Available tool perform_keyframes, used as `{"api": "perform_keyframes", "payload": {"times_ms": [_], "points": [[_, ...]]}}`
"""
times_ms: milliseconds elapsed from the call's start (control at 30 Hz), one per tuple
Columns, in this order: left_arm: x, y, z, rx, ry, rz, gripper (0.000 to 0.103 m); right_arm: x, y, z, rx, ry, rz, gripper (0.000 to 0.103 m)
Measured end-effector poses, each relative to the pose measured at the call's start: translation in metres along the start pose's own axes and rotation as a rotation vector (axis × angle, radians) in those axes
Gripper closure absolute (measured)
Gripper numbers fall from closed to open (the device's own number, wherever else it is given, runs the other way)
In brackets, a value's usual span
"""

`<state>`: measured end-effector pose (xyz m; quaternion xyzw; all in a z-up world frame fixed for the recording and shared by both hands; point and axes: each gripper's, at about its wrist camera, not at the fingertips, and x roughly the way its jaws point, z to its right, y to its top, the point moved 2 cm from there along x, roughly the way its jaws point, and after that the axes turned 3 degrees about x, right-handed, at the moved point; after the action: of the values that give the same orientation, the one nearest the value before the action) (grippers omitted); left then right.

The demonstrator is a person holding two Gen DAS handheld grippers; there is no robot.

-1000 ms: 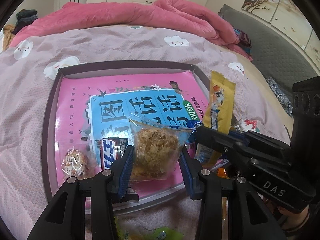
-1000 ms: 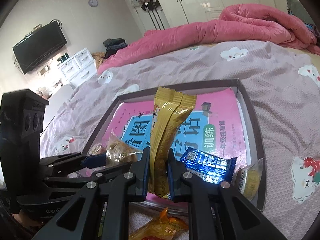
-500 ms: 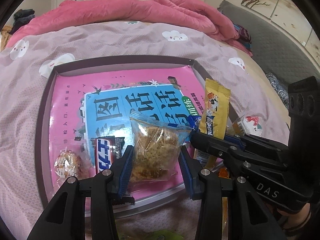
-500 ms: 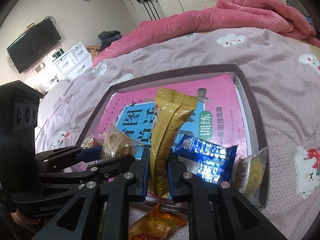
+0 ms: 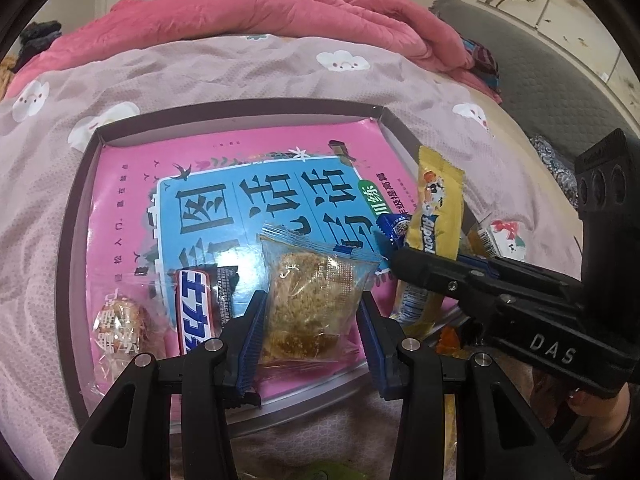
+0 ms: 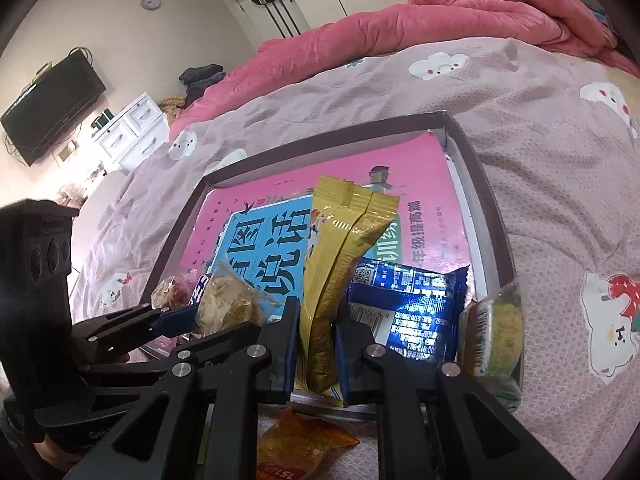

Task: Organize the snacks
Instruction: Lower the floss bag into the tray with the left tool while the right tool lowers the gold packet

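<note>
Both grippers sit lower over the tray (image 5: 76, 208) than a second ago, so its far edge has slid toward the top of each frame and more of the pink book (image 5: 120, 184) inside shows. In the left wrist view, the left gripper (image 5: 310, 322) at bottom centre is closed on a clear packet (image 5: 314, 292) of crumbly brown cake, held upright above the tray's near edge. To its left a snack bar (image 5: 196, 308) with white characters on blue and a round sweet (image 5: 118, 326) in clear wrap lie on the book. Only this view shows the front of the yellow packet (image 5: 436, 216), with a cartoon face and "Hipon" legible, and the letters "DAS" on the right gripper (image 6: 316, 338) at the right of the frame. The right wrist view shows that gripper's narrow jaws clamped on the yellow packet's plain back seam, at centre frame. It alone shows a blue packet (image 6: 416, 304) with a barcode and QR code lying in the tray, a clear-wrapped cake (image 6: 496, 332) against the tray's right wall, an orange packet (image 6: 296, 448) on the bedspread (image 6: 560, 184) at bottom centre, and a television (image 6: 52, 104) at upper left.
</note>
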<state>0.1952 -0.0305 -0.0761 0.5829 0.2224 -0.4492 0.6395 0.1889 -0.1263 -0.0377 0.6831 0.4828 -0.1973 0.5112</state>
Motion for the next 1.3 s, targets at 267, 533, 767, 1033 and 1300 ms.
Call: {"api": "perform_keyframes", "payload": {"times_ms": [267, 533, 767, 1033, 1300], "points": [[0.004, 0.000, 0.001, 0.000, -0.006, -0.016, 0.057, -0.003, 0.002, 0.004, 0.030, 0.010, 0.000, 0.087], [0.004, -0.001, 0.002, 0.002, -0.006, -0.024, 0.057, -0.005, 0.002, 0.003, 0.025, 0.007, 0.008, 0.086], [0.004, -0.001, -0.002, -0.022, -0.012, -0.024, 0.057, -0.006, 0.002, 0.001, 0.018, 0.011, 0.014, 0.086], [0.005, -0.001, -0.004, -0.026, 0.004, -0.026, 0.055, -0.007, 0.002, -0.003, -0.001, 0.010, 0.014, 0.086], [0.001, 0.001, -0.006, -0.029, 0.020, -0.016, 0.048, -0.006, 0.001, -0.006, -0.016, 0.003, 0.012, 0.086]]}}
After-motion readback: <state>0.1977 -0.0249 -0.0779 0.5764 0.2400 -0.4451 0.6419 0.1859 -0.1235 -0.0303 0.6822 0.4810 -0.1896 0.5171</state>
